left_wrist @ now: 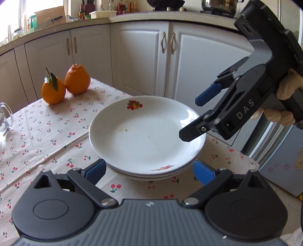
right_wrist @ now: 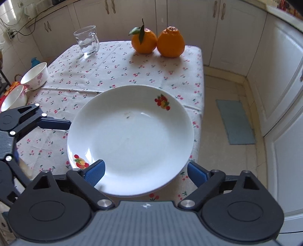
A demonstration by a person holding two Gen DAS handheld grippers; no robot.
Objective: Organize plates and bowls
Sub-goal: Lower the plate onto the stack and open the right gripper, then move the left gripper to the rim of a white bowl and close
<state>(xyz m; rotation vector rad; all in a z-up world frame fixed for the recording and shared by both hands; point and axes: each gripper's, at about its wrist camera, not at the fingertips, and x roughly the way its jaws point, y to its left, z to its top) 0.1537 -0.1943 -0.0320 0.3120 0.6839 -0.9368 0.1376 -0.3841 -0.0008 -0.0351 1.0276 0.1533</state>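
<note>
Your plates are stacked; both grippers' jaws stand apart, empty. The bowls lie nearer your left gripper.

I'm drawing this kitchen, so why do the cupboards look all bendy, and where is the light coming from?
Left wrist view: the fisheye lens curves the cupboards; the bright window at the top left is washed out. Right wrist view: the cupboards bow too, the oranges cast soft shadows toward the camera, and the top plate blurs at its near edge.
</note>
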